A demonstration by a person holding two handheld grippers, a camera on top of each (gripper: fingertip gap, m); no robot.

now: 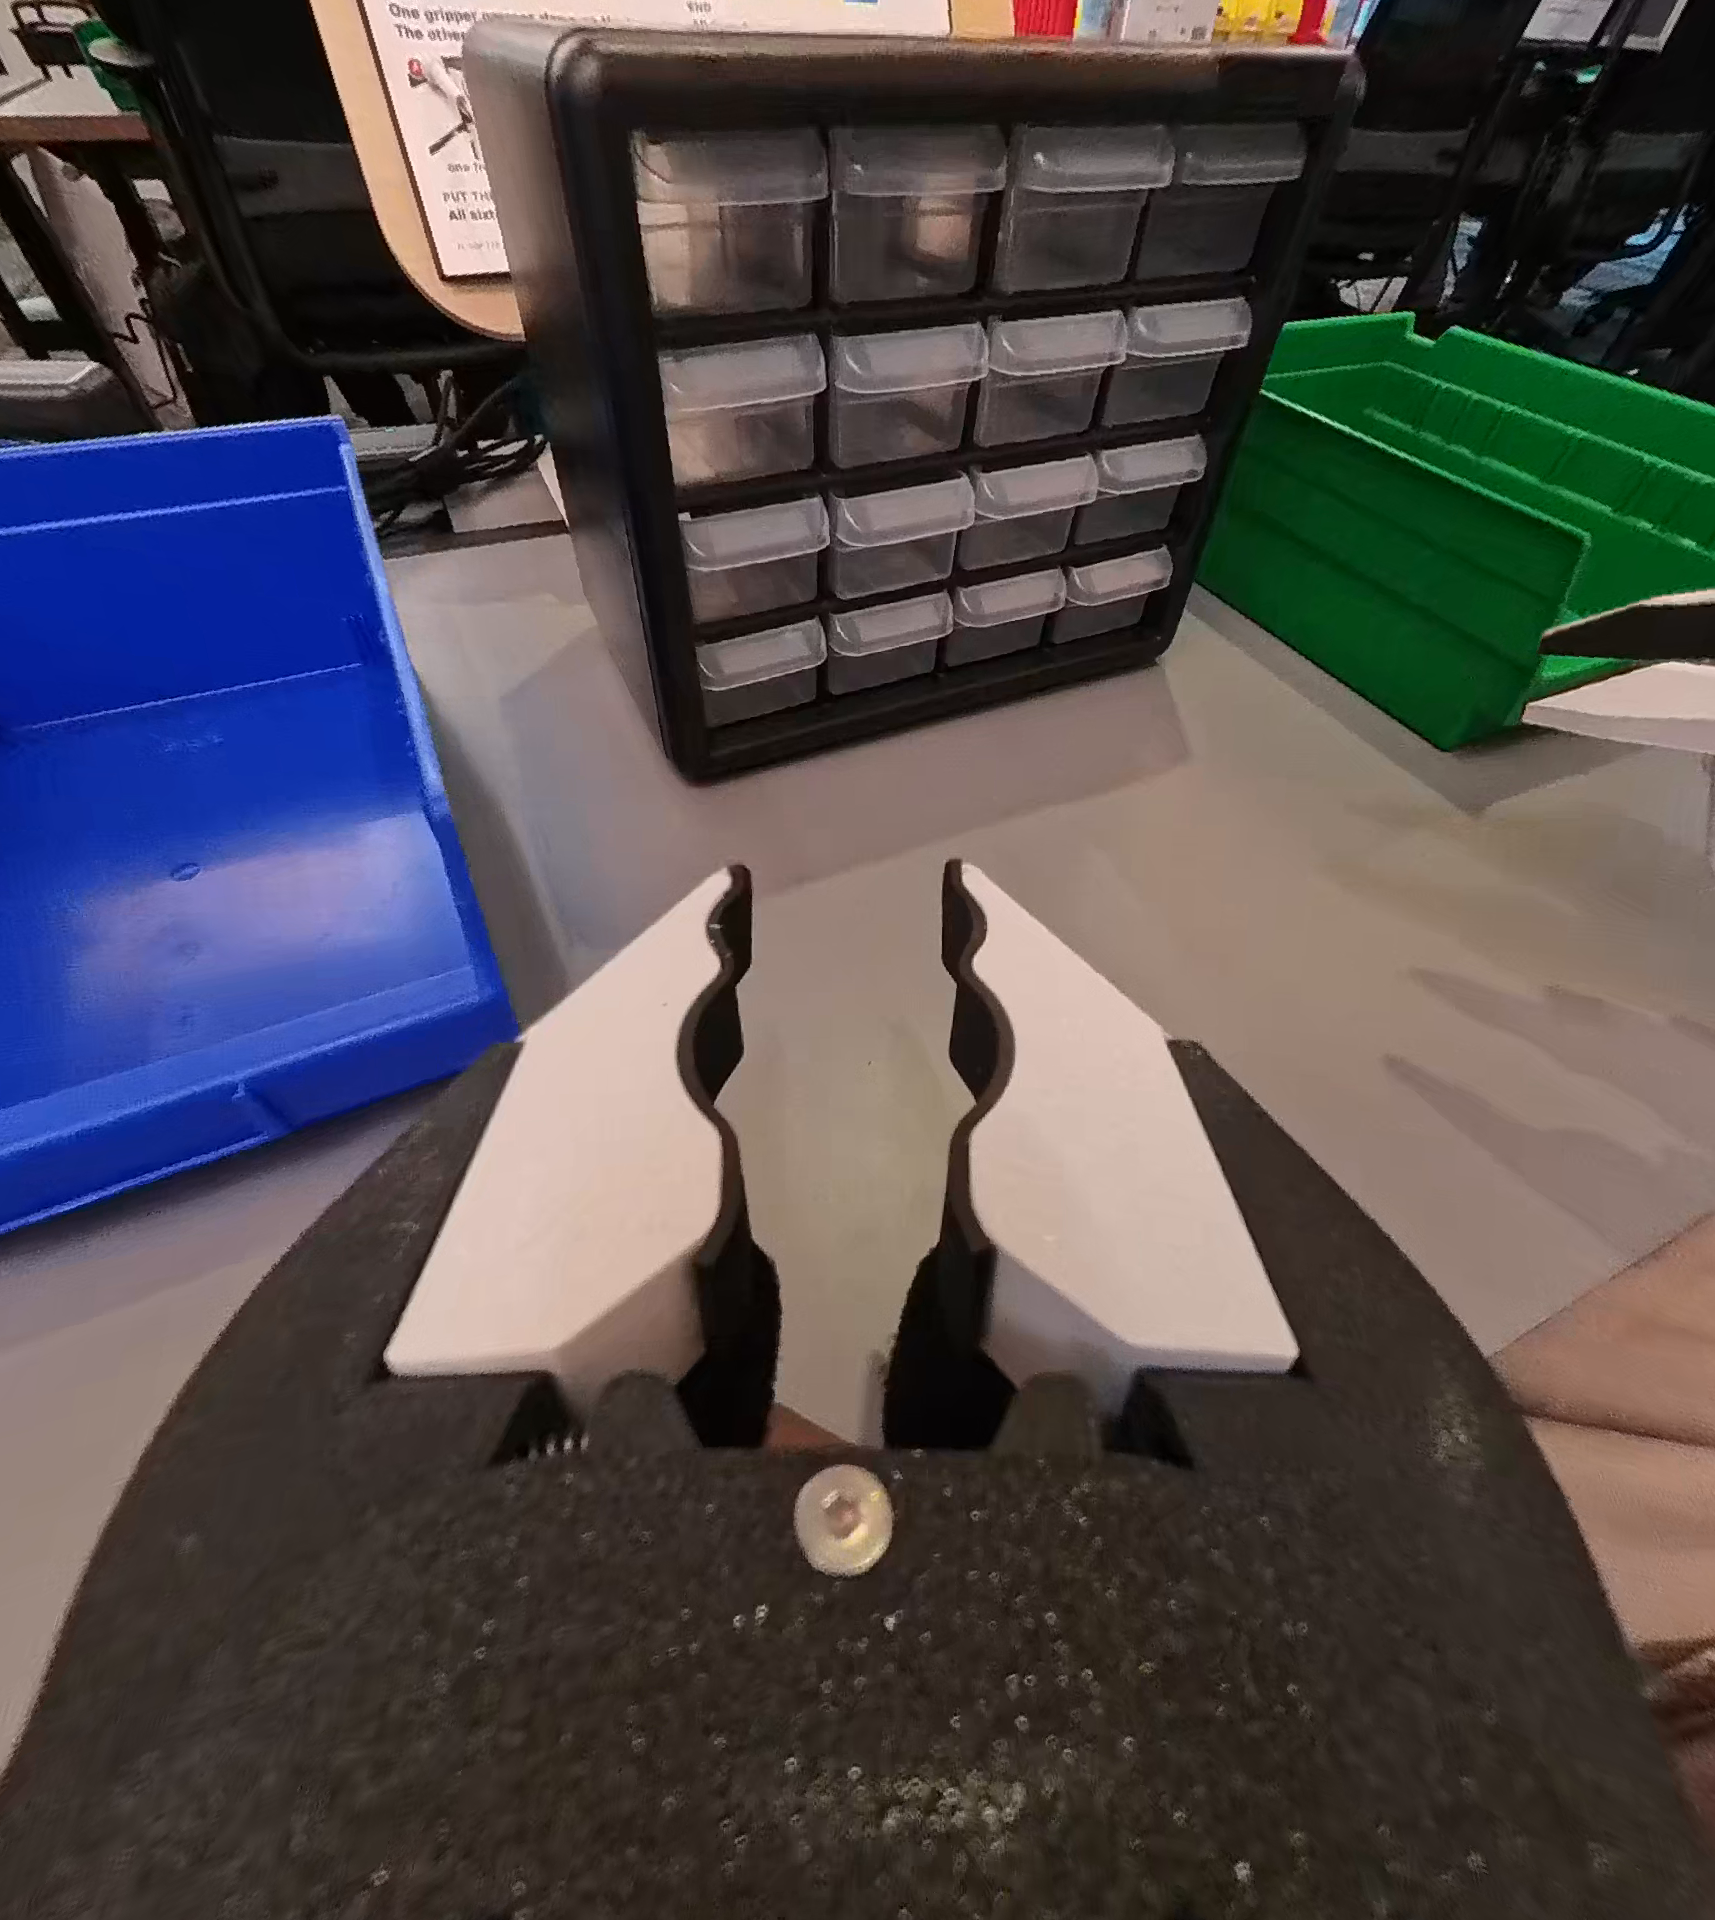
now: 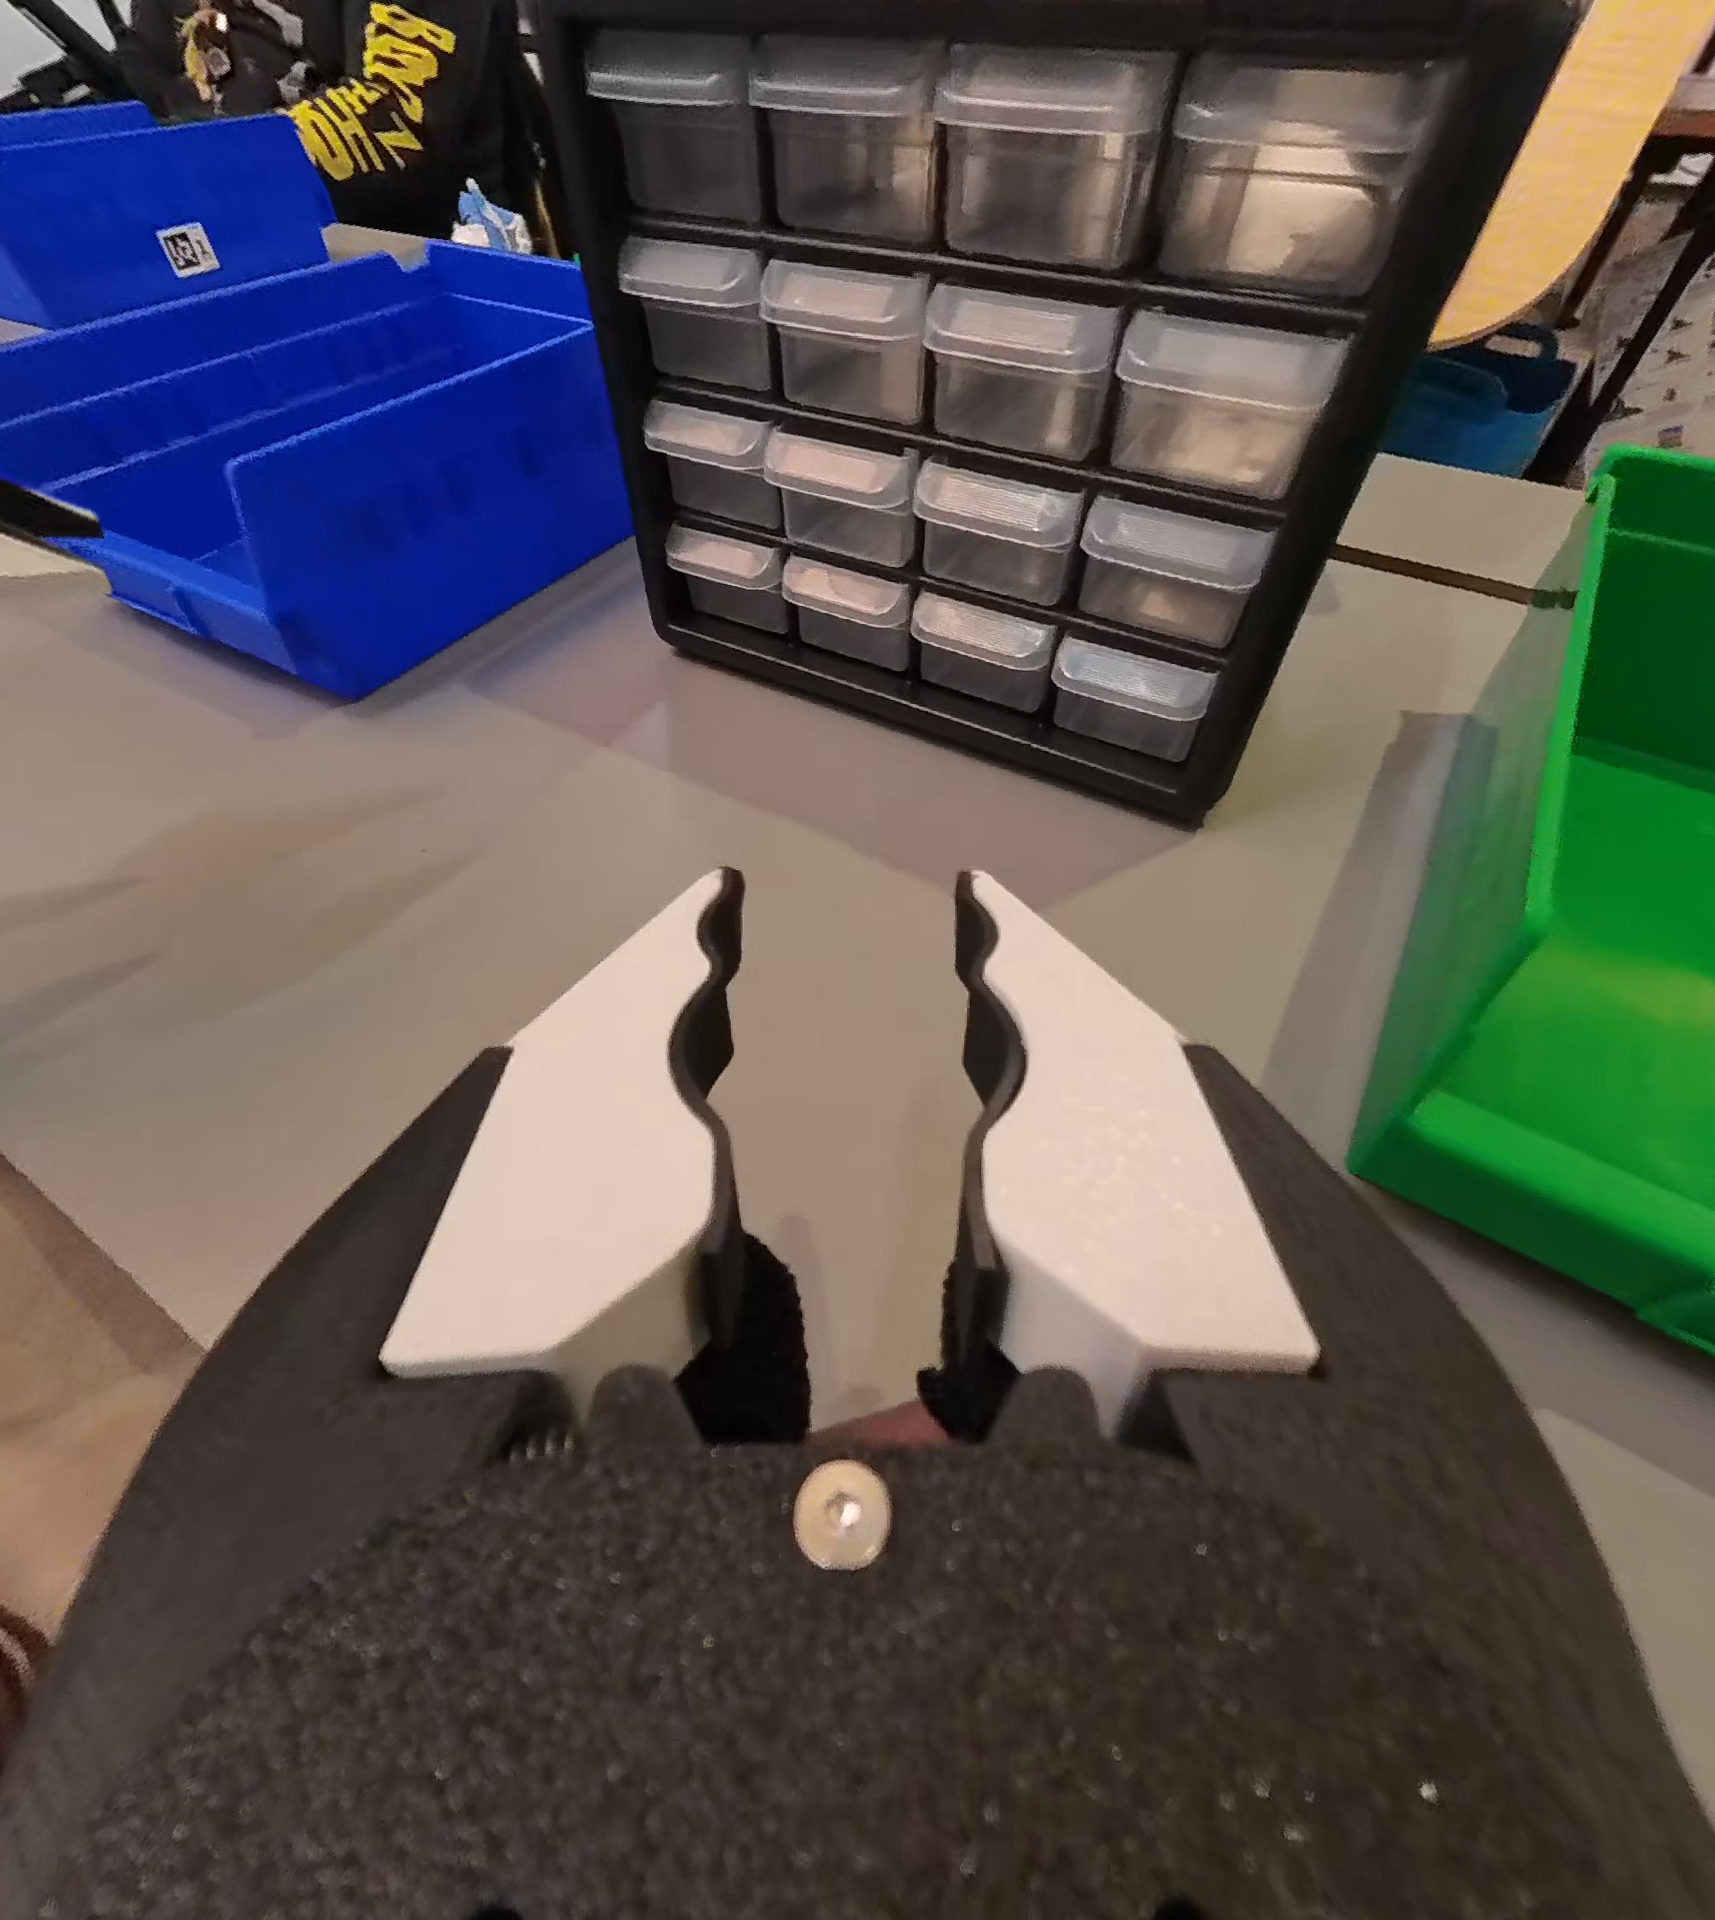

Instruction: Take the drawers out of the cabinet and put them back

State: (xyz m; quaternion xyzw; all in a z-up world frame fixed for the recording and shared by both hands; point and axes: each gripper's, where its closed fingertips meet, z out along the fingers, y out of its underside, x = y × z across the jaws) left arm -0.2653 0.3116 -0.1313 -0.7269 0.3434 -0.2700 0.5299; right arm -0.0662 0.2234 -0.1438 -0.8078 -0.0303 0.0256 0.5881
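Note:
A black cabinet [image 1: 604, 416] with several clear plastic drawers [image 1: 900, 390] stands on the grey table, straight ahead in both views. All its slots hold drawers, pushed in. It shows closer in the right wrist view [image 2: 1279, 717], drawers [image 2: 1019, 364] filling the frame. My left gripper [image 1: 848, 883] is open and empty, held above the table short of the cabinet. My right gripper [image 2: 848, 888] is open and empty, also short of the cabinet. The right gripper's fingers [image 1: 1684, 665] show at the right edge of the left wrist view.
A blue bin [image 1: 157, 831] lies left of the cabinet and a green bin [image 1: 1455, 520] lies right of it. In the right wrist view the blue bin [image 2: 313, 468] is far left, the green bin [image 2: 1611, 987] near right. A person stands behind the table.

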